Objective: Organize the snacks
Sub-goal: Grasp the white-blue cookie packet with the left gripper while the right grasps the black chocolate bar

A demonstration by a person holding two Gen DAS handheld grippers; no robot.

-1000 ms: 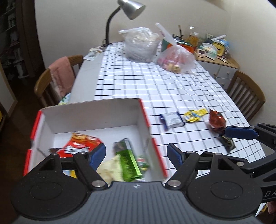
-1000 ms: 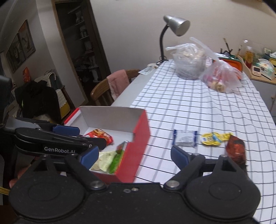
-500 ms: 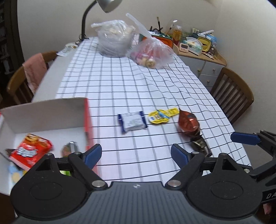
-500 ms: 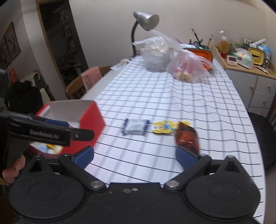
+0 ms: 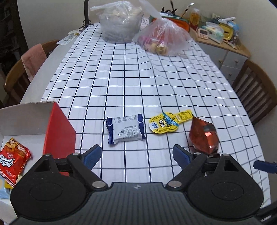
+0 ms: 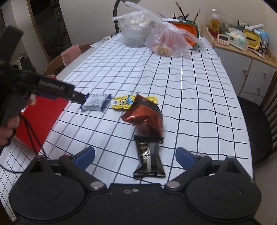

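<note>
A blue-and-white snack packet [image 5: 125,130] lies on the checked tablecloth, just ahead of my open, empty left gripper [image 5: 136,155]. To its right lie a yellow cartoon pouch [image 5: 168,123] and a shiny red-brown bag [image 5: 203,136]. The red box [image 5: 59,128] with a white inside stands at the left and holds a red snack bag [image 5: 13,161]. My right gripper [image 6: 135,155] is open and empty over a black wrapper [image 6: 149,159], with the red-brown bag [image 6: 145,116], the yellow pouch [image 6: 123,102] and the blue packet [image 6: 96,102] beyond it. The left gripper [image 6: 76,97] shows there, next to the blue packet.
Two clear plastic bags [image 5: 121,20] [image 5: 162,37] of food stand at the table's far end beside a lamp stem [image 5: 86,12]. Wooden chairs stand at the left [image 5: 19,74] and right [image 5: 256,93]. A cluttered sideboard [image 5: 219,38] is at the back right.
Both grippers have swung right, away from the box, and come closer to the loose snacks. The box has slid to the left edge of both views. The jaws stay open.
</note>
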